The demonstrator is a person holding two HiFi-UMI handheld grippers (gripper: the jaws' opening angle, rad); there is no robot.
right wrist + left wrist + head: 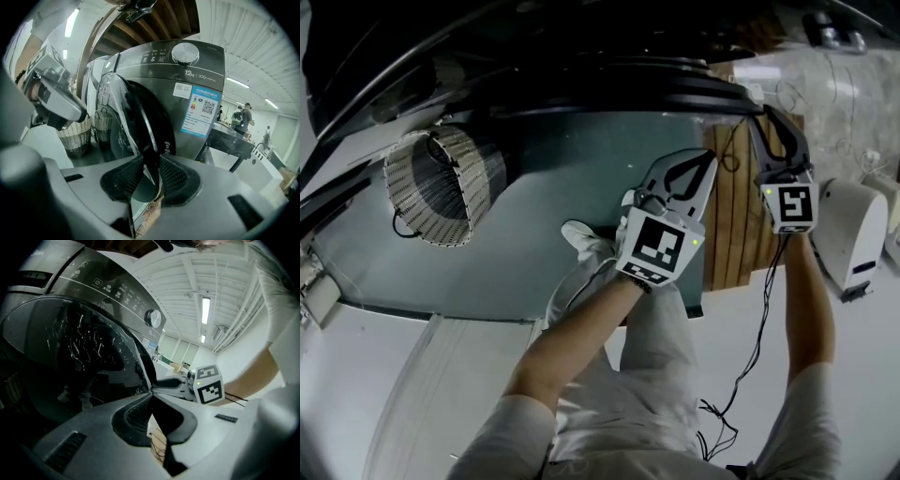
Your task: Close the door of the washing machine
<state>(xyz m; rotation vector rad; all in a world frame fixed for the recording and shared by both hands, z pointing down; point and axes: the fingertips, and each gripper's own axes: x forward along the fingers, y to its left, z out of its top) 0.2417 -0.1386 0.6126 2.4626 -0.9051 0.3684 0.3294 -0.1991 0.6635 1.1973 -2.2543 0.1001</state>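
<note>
The big grey washing machine (187,93) is standing with its round door (133,126) hanging half open. The right gripper (148,173) is pinching the door's edge. The left gripper (151,393) is squeezing shut on nothing, right by the door.

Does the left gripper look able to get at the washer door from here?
Likely yes: the left gripper, jaws shut, has its tips right by the edge of the door, nothing between.
</note>
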